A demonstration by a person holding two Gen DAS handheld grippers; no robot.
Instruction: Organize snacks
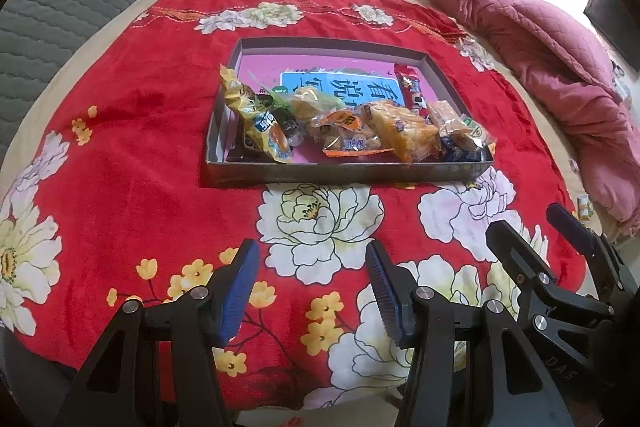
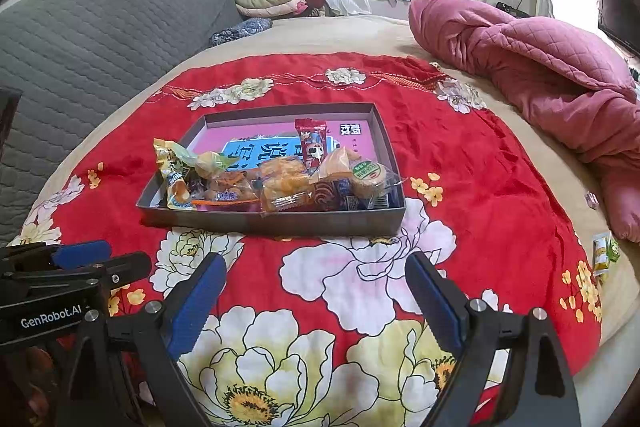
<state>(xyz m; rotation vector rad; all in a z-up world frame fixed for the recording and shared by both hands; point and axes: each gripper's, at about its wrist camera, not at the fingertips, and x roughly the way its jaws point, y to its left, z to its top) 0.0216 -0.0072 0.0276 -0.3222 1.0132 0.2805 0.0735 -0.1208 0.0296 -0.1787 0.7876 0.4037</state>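
A: Where do the snacks [image 2: 280, 175] sit?

B: In the shallow grey box [image 2: 276, 219] on the red flowered blanket [image 2: 480, 187], crowded against its near wall. A yellow packet [image 1: 256, 115] leans on the left wall and sticks up past the rim; a red packet [image 2: 312, 143] stands up behind the pile. The far half of the box shows bare pink floor.

A: And your fingers?

B: Both pairs are apart with nothing between them. My left gripper [image 1: 312, 291] and right gripper [image 2: 316, 303] hover side by side, over the blanket, short of the near wall of the box.

A: Room to move?

B: Open blanket lies all around the box. A pink quilt [image 2: 540, 75] is heaped to the right, well apart from the box. One small packet [image 2: 600, 253] lies off the blanket's right edge, near the quilt
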